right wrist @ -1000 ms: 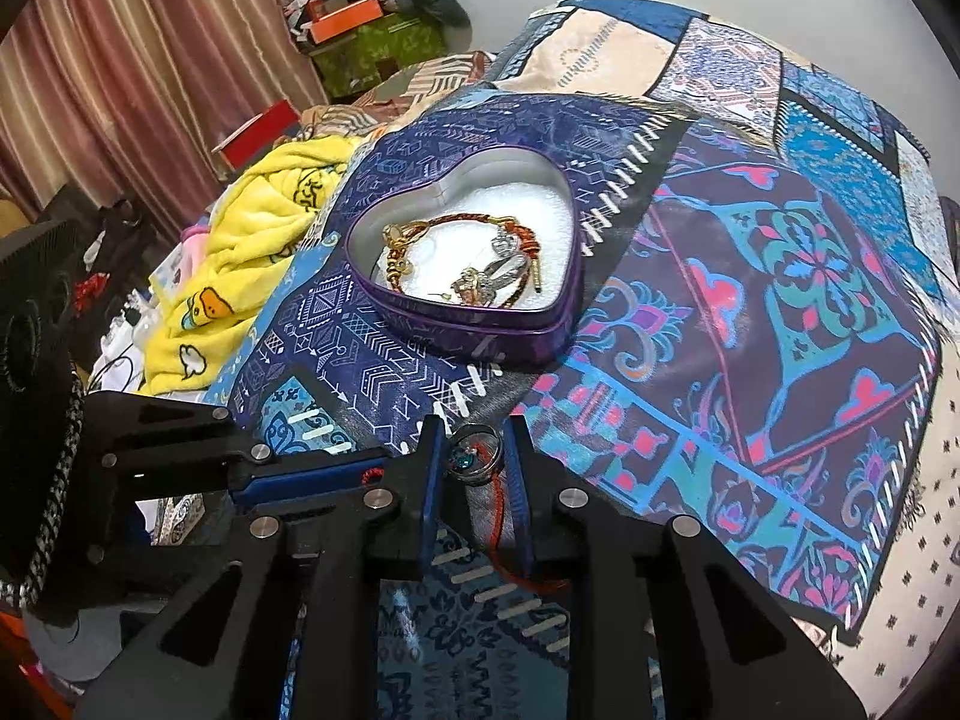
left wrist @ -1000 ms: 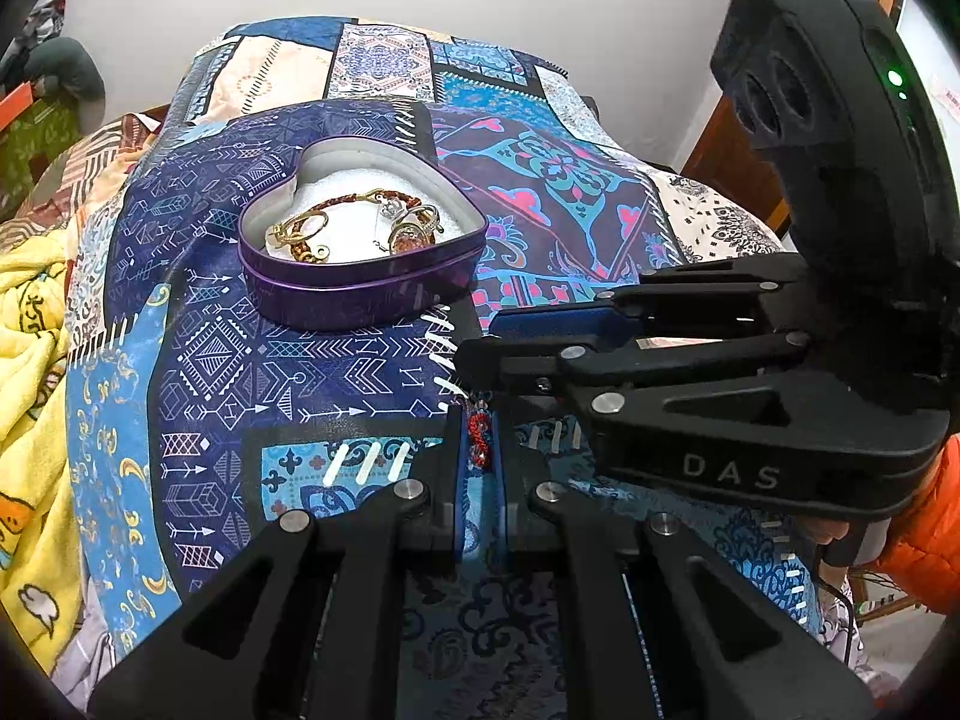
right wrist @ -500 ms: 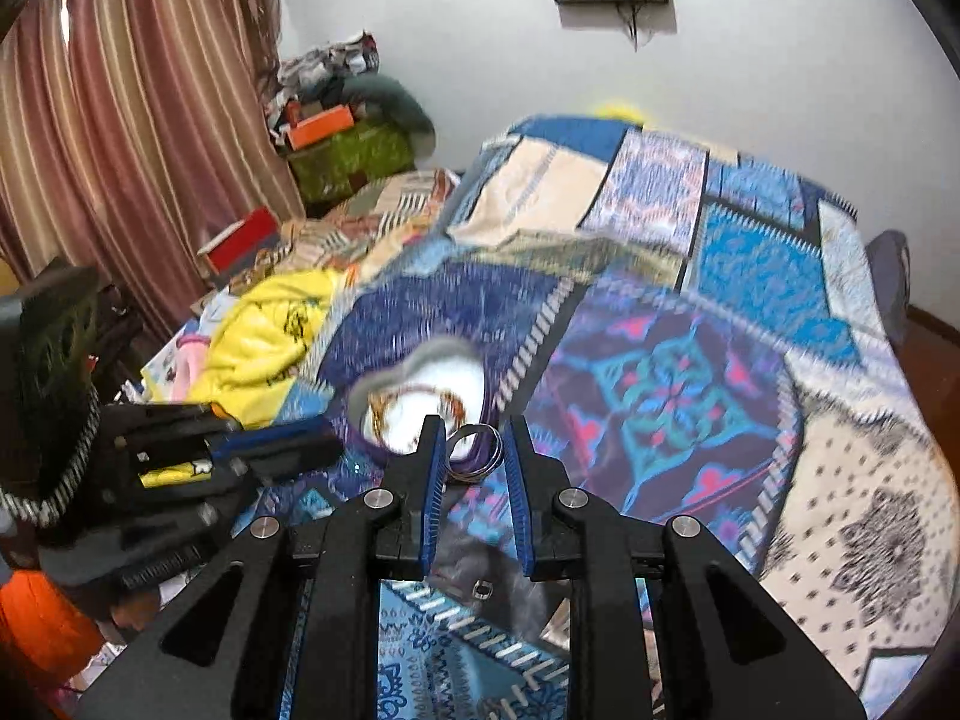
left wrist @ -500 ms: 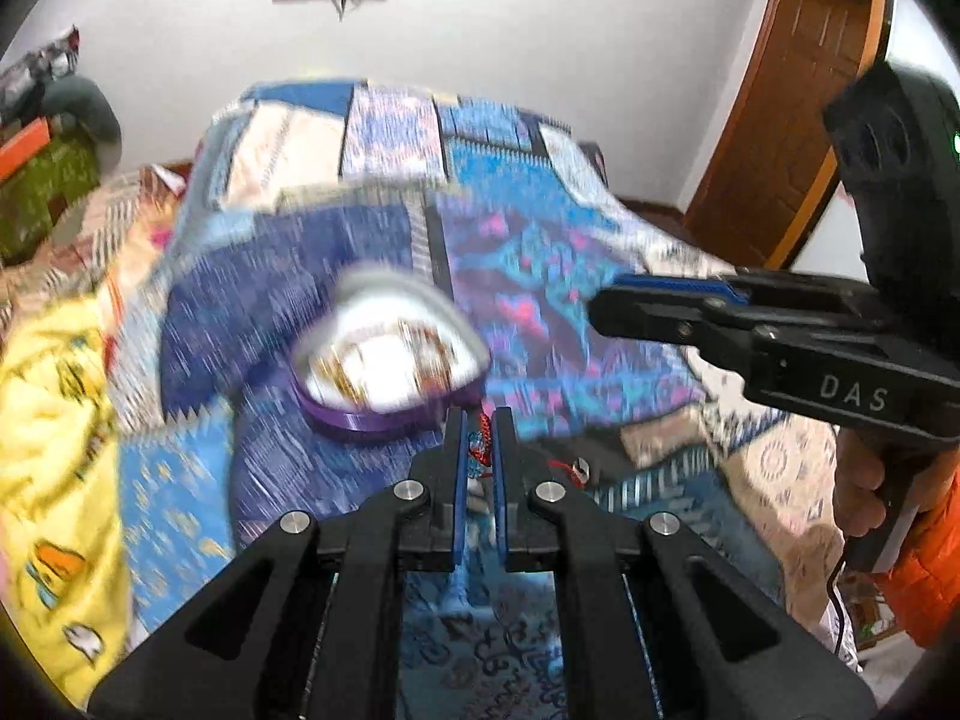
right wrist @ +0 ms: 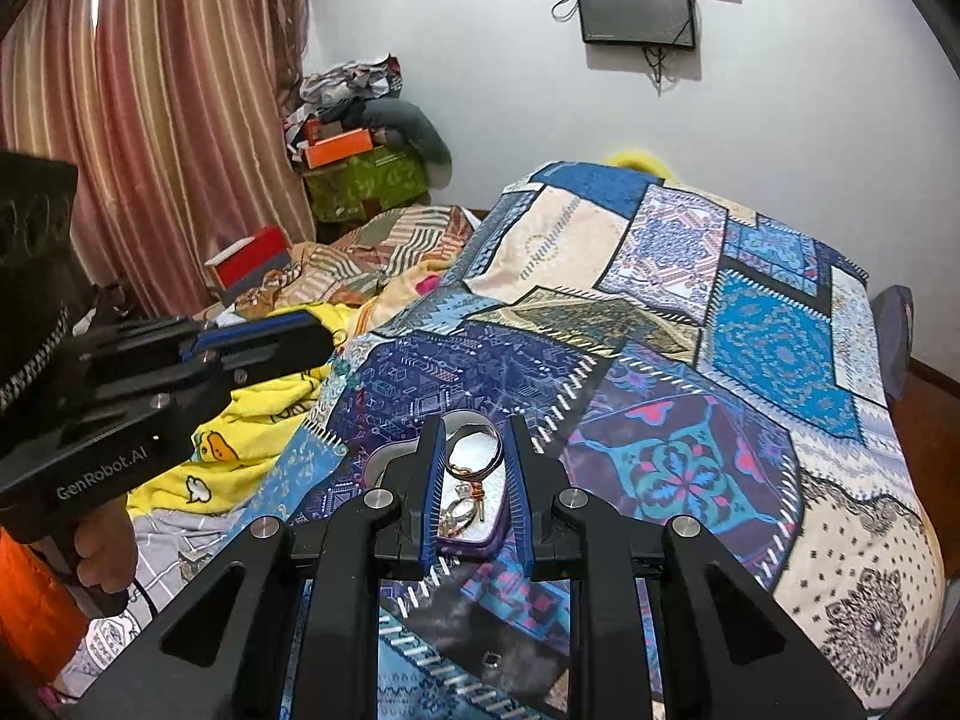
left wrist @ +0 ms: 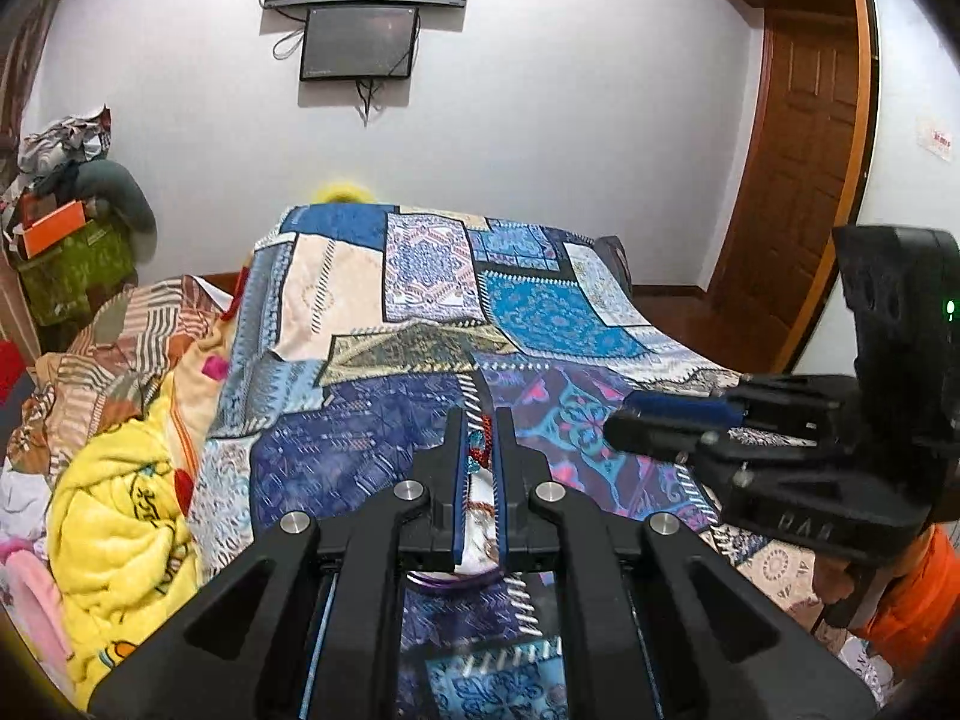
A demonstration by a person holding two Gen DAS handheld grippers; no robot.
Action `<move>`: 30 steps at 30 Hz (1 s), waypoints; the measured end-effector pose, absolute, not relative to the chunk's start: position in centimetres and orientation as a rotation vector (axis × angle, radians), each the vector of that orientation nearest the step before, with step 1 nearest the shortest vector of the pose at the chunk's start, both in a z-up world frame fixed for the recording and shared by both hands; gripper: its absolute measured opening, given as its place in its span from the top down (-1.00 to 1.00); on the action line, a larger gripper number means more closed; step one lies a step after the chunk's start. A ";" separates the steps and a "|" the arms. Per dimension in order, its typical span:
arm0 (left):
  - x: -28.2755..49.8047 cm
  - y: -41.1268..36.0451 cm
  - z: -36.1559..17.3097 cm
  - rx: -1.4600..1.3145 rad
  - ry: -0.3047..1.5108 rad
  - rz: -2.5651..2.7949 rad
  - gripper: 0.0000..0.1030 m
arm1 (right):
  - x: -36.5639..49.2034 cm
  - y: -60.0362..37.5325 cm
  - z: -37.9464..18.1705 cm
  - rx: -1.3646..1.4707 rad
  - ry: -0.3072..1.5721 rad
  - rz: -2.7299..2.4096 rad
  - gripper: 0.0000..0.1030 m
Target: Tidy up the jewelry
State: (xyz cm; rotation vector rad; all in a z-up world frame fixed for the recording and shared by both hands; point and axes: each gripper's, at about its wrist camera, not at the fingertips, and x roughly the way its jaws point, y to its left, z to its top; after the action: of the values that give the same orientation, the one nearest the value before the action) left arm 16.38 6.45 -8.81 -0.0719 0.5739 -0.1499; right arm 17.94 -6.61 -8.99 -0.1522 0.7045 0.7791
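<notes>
Left gripper (left wrist: 478, 450): fingers (left wrist: 455, 468) drawn nearly together, pinching a red beaded piece of jewelry (left wrist: 478, 455) with a small teal bead just below the tips. Between the blue pads, lower down, part of the white-lined heart-shaped tin (left wrist: 447, 581) shows, its purple rim visible under the fingers' base.

Right gripper (right wrist: 474, 456): fingers (right wrist: 433, 468) set narrowly apart and clamped on a round metal ring (right wrist: 474, 450), which spans the gap from pad to pad; an orange-red cord hangs from the ring's lower edge. Directly beneath lies the same tin (right wrist: 384, 456), holding further metal pieces on its white lining.

The tin rests on the patchwork bedspread (right wrist: 690, 372) covering the bed. In the right wrist view a small metal bead (right wrist: 491, 660) lies on the bedspread near the camera, well apart from the tin. A yellow blanket (left wrist: 114, 516) is bunched at the bed's left side. On the wall beyond hangs a dark screen (left wrist: 359, 42); a wooden door (left wrist: 798, 180) stands at right, striped curtains (right wrist: 150, 120) at left.
</notes>
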 end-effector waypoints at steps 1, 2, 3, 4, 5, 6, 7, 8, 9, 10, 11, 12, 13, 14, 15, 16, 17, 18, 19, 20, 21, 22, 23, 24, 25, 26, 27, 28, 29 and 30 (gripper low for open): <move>16.5 6.5 -8.8 -0.071 0.573 -0.151 0.88 | 18.1 -6.4 -9.4 -0.159 0.713 0.784 0.66; 16.8 6.6 -8.9 -0.069 0.574 -0.151 0.88 | 18.4 -5.9 -9.9 -0.166 0.725 0.788 0.66; 17.0 6.7 -9.1 -0.067 0.576 -0.152 0.88 | 18.6 -5.7 -10.2 -0.170 0.734 0.791 0.66; 17.3 6.7 -9.3 -0.064 0.579 -0.152 0.88 | 19.0 -5.5 -10.8 -0.172 0.748 0.796 0.66; 17.6 6.7 -9.6 -0.061 0.585 -0.154 0.88 | 19.3 -5.2 -11.3 -0.170 0.765 0.800 0.65; 17.8 6.7 -9.8 -0.060 0.589 -0.155 0.88 | 19.5 -5.1 -11.7 -0.167 0.778 0.803 0.66; 18.2 6.8 -10.2 -0.058 0.597 -0.157 0.88 | 19.9 -5.0 -12.2 -0.162 0.793 0.806 0.66; 18.4 6.7 -10.6 -0.058 0.604 -0.158 0.88 | 20.3 -4.8 -12.6 -0.155 0.811 0.809 0.65; 18.7 6.8 -10.9 -0.059 0.612 -0.159 0.88 | 20.5 -4.8 -12.8 -0.151 0.821 0.812 0.65; 19.0 6.8 -11.3 -0.060 0.622 -0.160 0.88 | 20.8 -4.6 -13.2 -0.148 0.833 0.812 0.65; 19.4 6.9 -11.9 -0.062 0.636 -0.162 0.88 | 21.2 -4.4 -13.5 -0.148 0.845 0.810 0.65; 19.7 7.0 -12.2 -0.065 0.646 -0.162 0.88 | 21.4 -4.3 -13.7 -0.149 0.852 0.812 0.65; 20.1 7.1 -12.9 -0.069 0.661 -0.163 0.88 | 21.6 -4.1 -13.9 -0.149 0.858 0.815 0.65; 20.3 7.2 -13.3 -0.074 0.673 -0.163 0.88 | 21.9 -3.9 -14.1 -0.151 0.866 0.817 0.65; 20.5 7.3 -13.9 -0.082 0.687 -0.165 0.88 | 22.0 -3.7 -14.2 -0.152 0.870 0.820 0.66; 20.7 7.5 -14.3 -0.091 0.699 -0.166 0.88 | 22.2 -3.5 -14.4 -0.154 0.874 0.824 0.66; 20.8 7.6 -14.8 -0.099 0.709 -0.166 0.88 | 22.1 -3.4 -14.4 -0.156 0.875 0.827 0.66; 20.9 7.8 -15.2 -0.107 0.718 -0.162 0.88 | 22.1 -3.2 -14.6 -0.160 0.877 0.832 0.65; 21.0 8.0 -15.7 -0.116 0.729 -0.158 0.88 | 22.1 -3.0 -14.6 -0.163 0.877 0.836 0.65; 21.2 8.2 -16.0 -0.125 0.738 -0.159 0.88 | 22.1 -2.8 -14.7 -0.166 0.878 0.839 0.65; 21.3 8.3 -16.3 -0.133 0.746 -0.161 0.88 | 22.1 -2.7 -14.9 -0.168 0.880 0.841 0.65; 21.3 8.3 -16.6 -0.139 0.752 -0.162 0.88 | 22.1 -2.6 -14.9 -0.171 0.881 0.844 0.65; 21.3 8.3 -16.9 -0.138 0.758 -0.159 0.88 | 22.2 -2.5 -15.1 -0.174 0.883 0.846 0.65; 21.3 8.3 -17.1 -0.134 0.762 -0.159 0.88 | 22.2 -2.3 -15.2 -0.181 0.885 0.850 0.65; 21.3 8.2 -17.3 -0.130 0.765 -0.159 0.88 | 22.2 -2.3 -15.2 -0.188 0.885 0.852 0.65; 21.3 8.1 -17.5 -0.123 0.768 -0.159 0.88 | 22.1 -2.2 -15.3 -0.197 0.883 0.853 0.65; 21.3 7.9 -17.6 -0.115 0.770 -0.158 0.88 | 21.9 -2.1 -15.3 -0.207 0.880 0.853 0.65; 21.4 7.9 -17.7 -0.110 0.771 -0.158 0.88 | 21.9 -2.0 -15.3 -0.212 0.878 0.854 0.65; 21.4 7.7 -17.7 -0.099 0.772 -0.156 0.88 | 21.9 -2.0 -15.4 -0.216 0.877 0.855 0.65; 21.4 7.6 -17.7 -0.089 0.770 -0.154 0.88 | 21.9 -2.0 -15.3 -0.222 0.875 0.855 0.65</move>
State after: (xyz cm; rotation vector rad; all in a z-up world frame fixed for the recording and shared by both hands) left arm 21.41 7.65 -17.72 -0.0891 0.7701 -0.1538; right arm 21.88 -2.01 -15.34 -0.2218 0.8749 0.8553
